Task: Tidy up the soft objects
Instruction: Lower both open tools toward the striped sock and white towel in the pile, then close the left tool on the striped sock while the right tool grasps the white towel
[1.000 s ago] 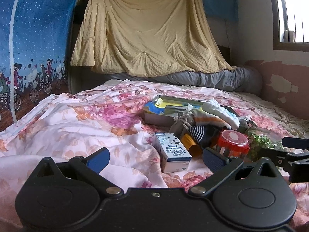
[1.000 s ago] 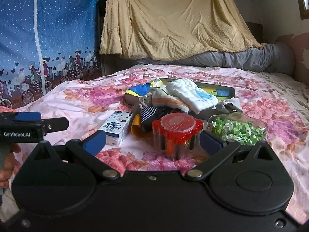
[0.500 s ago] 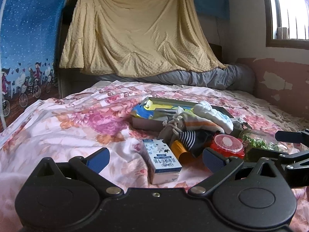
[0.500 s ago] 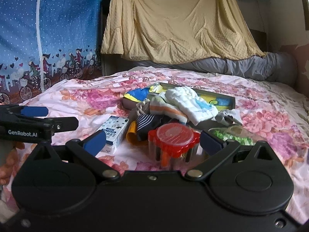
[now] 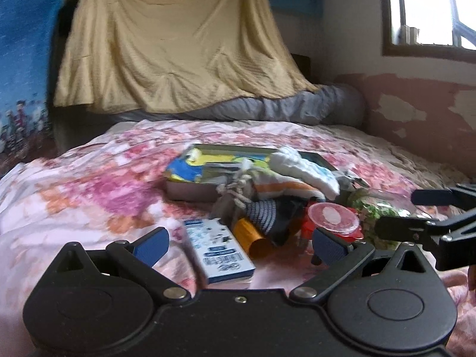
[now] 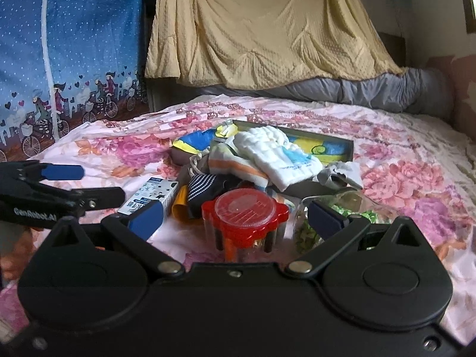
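Note:
A heap of soft things lies mid-bed: a white knitted sock point(image 6: 282, 154) point(image 5: 306, 168), an orange-striped cloth point(image 6: 235, 166) point(image 5: 282, 186) and a dark striped sock point(image 6: 202, 189) point(image 5: 264, 212). They spill over a shallow box point(image 6: 333, 145) point(image 5: 190, 192) with a blue and yellow lining. My left gripper point(image 5: 238, 244) is open just short of a small carton point(image 5: 218, 247), holding nothing. My right gripper point(image 6: 236, 218) is open too, with a red-lidded jar point(image 6: 245, 212) between its fingers but untouched. Each gripper shows at the edge of the other's view.
The floral bedsheet point(image 6: 401, 178) covers the whole bed. A yellow tube point(image 5: 253, 238) lies by the carton, and a clear tub of green bits point(image 6: 351, 208) sits right of the jar. A yellow blanket point(image 6: 267, 29) hangs at the head, a grey bolster point(image 6: 386, 92) below it.
The left gripper has swung rightward and closer to the heap, its view now blurred. The right gripper has edged forward toward the red-lidded jar. Both stay open.

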A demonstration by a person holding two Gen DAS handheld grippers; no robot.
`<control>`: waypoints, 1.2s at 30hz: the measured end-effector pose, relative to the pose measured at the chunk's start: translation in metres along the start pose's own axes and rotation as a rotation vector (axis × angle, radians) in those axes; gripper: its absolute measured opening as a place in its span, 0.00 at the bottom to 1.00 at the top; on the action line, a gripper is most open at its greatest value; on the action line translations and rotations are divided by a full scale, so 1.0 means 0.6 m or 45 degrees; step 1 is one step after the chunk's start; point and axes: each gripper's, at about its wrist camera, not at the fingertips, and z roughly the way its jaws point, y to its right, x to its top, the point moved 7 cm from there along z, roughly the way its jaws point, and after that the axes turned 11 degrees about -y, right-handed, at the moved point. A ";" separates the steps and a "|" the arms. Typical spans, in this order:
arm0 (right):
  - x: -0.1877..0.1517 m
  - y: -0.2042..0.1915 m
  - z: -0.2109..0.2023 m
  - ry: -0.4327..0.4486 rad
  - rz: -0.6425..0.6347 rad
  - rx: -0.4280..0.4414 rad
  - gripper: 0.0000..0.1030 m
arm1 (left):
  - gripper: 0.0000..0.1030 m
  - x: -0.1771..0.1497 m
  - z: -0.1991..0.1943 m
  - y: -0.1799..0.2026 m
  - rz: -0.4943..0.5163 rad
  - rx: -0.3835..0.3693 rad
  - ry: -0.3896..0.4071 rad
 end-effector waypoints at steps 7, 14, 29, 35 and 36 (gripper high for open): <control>0.034 0.006 0.028 -0.041 -0.032 0.066 0.99 | 0.95 0.021 0.053 0.025 0.136 -0.142 -0.024; 0.065 0.014 0.078 -0.125 -0.062 0.141 0.88 | 0.83 0.036 0.118 0.018 0.082 -0.272 -0.077; 0.146 -0.011 0.195 -0.309 -0.226 0.225 0.55 | 0.53 0.024 0.206 -0.026 -0.198 -0.423 -0.152; 0.155 -0.027 0.228 -0.341 -0.299 0.183 0.51 | 0.49 0.027 0.215 -0.033 -0.240 -0.455 -0.142; 0.156 -0.029 0.231 -0.343 -0.307 0.173 0.51 | 0.49 0.027 0.215 -0.032 -0.235 -0.458 -0.136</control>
